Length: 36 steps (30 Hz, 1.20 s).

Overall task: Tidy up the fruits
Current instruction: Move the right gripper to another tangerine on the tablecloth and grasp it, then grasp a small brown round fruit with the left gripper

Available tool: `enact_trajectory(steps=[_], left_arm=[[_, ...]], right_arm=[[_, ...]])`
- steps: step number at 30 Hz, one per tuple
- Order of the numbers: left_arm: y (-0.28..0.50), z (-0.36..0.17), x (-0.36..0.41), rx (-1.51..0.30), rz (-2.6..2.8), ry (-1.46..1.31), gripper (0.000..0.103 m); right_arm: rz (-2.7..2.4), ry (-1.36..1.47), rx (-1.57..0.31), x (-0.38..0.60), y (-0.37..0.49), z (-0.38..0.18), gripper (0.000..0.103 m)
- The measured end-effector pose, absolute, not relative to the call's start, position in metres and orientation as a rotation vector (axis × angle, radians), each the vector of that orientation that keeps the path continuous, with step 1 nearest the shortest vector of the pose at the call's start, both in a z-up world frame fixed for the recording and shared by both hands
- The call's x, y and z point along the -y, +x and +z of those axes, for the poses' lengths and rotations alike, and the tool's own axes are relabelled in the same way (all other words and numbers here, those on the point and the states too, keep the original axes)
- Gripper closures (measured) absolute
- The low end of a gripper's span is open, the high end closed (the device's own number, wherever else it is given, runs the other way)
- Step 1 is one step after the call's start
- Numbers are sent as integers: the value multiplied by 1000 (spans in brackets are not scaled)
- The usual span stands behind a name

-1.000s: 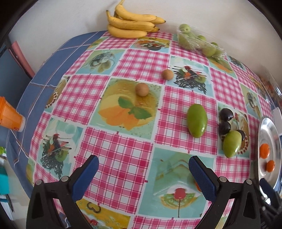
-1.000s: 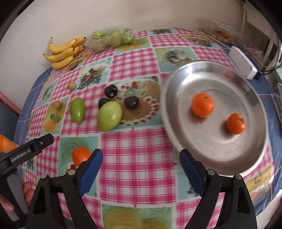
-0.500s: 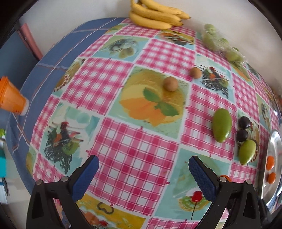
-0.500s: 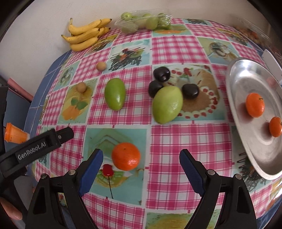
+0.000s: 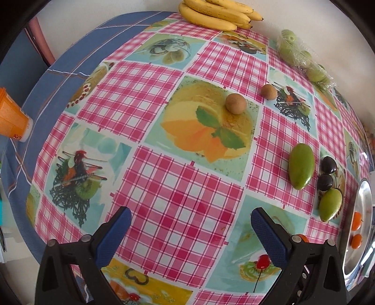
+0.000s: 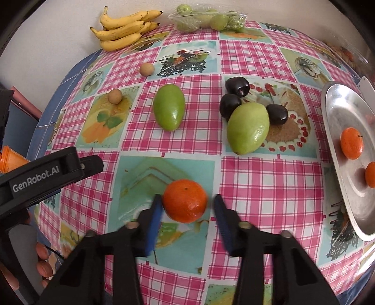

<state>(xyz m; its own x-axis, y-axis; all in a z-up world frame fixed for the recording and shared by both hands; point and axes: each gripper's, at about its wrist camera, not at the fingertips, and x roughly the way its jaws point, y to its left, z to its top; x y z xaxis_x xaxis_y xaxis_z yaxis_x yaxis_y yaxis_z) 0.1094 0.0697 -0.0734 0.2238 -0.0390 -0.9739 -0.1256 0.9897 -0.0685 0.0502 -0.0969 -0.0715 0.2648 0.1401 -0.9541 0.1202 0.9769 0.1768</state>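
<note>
An orange tangerine (image 6: 185, 203) lies on the checked tablecloth between my right gripper's (image 6: 186, 207) blue pads. The jaws stand narrowed around it: the left pad is at its side, the right pad a small gap away. A silver plate (image 6: 337, 112) at the right holds two tangerines (image 6: 351, 143). Two green mangoes (image 6: 169, 110) (image 6: 248, 127) and three dark plums (image 6: 237, 86) lie mid-table. My left gripper (image 5: 191, 231) is open and empty above the cloth, left of the right one. It also shows in the right wrist view (image 6: 46, 173).
Bananas (image 6: 124, 28) and a bag of green fruit (image 6: 208, 20) lie at the back by the wall. Two small brown fruits (image 6: 147, 69) (image 6: 115, 96) lie at the left. An orange cup (image 5: 10, 117) stands off the table's left edge.
My right gripper has moved left from the plate to the tangerine and its jaws have narrowed around it. My left gripper's view has swung left.
</note>
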Motion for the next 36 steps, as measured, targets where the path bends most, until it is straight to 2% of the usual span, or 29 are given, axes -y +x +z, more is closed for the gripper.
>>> enact_trajectory(steps=[14, 19, 21, 25, 34, 36], left_arm=[[113, -66, -68, -1326, 1, -246, 0], [118, -58, -70, -1289, -28, -295, 4], [121, -56, -68, -1277, -44, -283, 13], [130, -55, -65, -1254, -72, -270, 19], [156, -51, -67, -1182, -84, -277, 40], [162, -50, -63, -1170, -96, -269, 47]], right_arm=[[1, 284, -1243, 112, 48, -55, 65], [12, 303, -1210, 117, 50, -48, 65], [6, 303, -1206, 119, 51, -47, 65], [4, 310, -1185, 123, 54, -42, 65], [11, 301, -1136, 127, 74, -31, 65], [13, 289, -1122, 128, 80, -28, 65]])
